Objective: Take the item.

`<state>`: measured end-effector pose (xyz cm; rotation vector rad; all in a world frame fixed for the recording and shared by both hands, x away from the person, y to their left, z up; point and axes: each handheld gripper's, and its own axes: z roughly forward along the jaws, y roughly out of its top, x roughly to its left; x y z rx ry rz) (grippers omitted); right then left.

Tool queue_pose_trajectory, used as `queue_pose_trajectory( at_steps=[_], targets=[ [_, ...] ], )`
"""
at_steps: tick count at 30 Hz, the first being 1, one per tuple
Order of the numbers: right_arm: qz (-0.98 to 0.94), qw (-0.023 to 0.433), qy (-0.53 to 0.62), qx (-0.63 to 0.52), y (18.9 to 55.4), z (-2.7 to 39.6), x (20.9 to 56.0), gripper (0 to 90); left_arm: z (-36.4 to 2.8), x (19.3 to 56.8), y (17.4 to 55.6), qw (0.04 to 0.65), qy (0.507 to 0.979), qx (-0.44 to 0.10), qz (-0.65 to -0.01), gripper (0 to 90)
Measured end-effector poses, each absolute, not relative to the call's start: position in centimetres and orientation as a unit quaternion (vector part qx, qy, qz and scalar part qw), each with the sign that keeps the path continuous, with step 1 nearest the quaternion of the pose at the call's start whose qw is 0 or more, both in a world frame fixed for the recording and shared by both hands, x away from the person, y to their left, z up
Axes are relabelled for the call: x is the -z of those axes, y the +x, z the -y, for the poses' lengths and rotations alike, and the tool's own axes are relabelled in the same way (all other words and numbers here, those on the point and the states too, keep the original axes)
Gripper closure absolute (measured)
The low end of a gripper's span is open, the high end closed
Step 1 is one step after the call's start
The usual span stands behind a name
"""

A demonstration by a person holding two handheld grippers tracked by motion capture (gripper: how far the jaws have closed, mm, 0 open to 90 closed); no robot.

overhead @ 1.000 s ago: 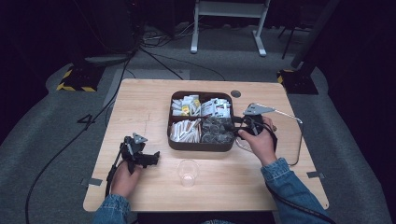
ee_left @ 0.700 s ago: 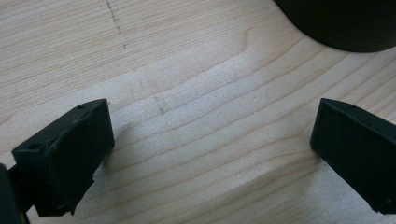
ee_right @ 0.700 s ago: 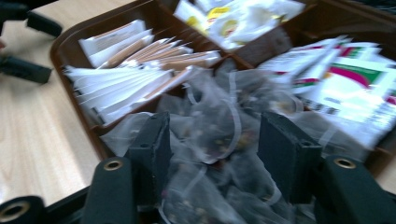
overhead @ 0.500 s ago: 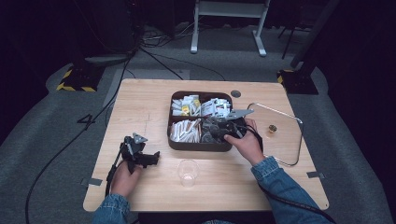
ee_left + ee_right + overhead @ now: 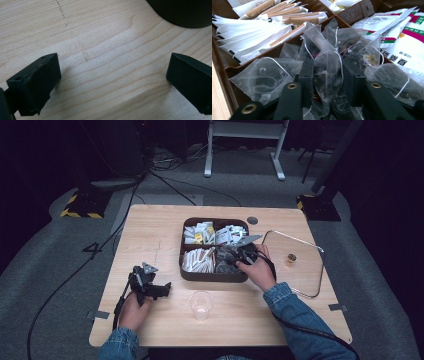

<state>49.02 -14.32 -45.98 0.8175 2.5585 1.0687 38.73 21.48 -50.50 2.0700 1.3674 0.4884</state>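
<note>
A clear mesh tea bag [image 5: 327, 67] is gripped between the jaws of the right tool [image 5: 328, 75], which have just been closing onto it. The bag is a see-through, pyramid-shaped pouch with a thin white string running down its seam, and dark loose contents can be made out through the mesh; its top stands up between the two black jaws, slightly crumpled. It sits among several like bags heaped in the near right compartment of the brown divided box [image 5: 186, 272], which lies at the middle of the desk [image 5: 150, 227]. In the high view the right tool [image 5: 235, 256] is seen lowered into that compartment, with the hand behind it. White paper sachets with tan stripes [image 5: 259, 32] are packed on edge in the near left compartment, and white packets with green and pink print [image 5: 409, 42] fill the far compartments. The left tool [image 5: 160, 289] rests on the desk near the left edge, its jaws wide apart with bare wood between them [image 5: 112, 75]. A clear plastic cup [image 5: 200, 305] stands on the near side of the desk, apart from the box, and a glass lid with a small knob [image 5: 292, 262] lies flat to the right of the box.
</note>
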Motion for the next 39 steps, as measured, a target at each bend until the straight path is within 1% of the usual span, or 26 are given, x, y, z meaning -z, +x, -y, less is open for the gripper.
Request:
queue_pose_trajectory(
  at_steps=[1,6,13,20,27,39],
  targets=[
    [-0.877,0.128,0.28,-0.368,49.0,14.4,46.0,68.2,-21.5,50.5,38.7,0.303,0.78,-0.184,-0.516,0.0],
    [-0.874,0.139,0.278,-0.373,48.6,14.4,45.9,70.6,-21.5,50.5,38.7,0.302,0.78,-0.184,-0.516,0.0],
    [-0.866,0.135,0.279,-0.393,48.4,14.7,45.3,73.6,-21.5,50.5,38.7,0.302,0.781,-0.184,-0.515,0.0],
    [-0.855,0.129,0.28,-0.418,48.2,15.3,44.2,74.0,-21.5,50.5,38.7,0.302,0.781,-0.184,-0.515,0.0],
    [-0.835,0.107,0.286,-0.458,47.8,16.0,43.0,74.1,-21.5,50.5,38.7,0.302,0.781,-0.184,-0.515,0.0],
    [-0.823,0.104,0.275,-0.486,46.9,16.3,41.2,74.0,-21.5,50.5,38.7,0.302,0.78,-0.184,-0.516,0.0]
  ],
)
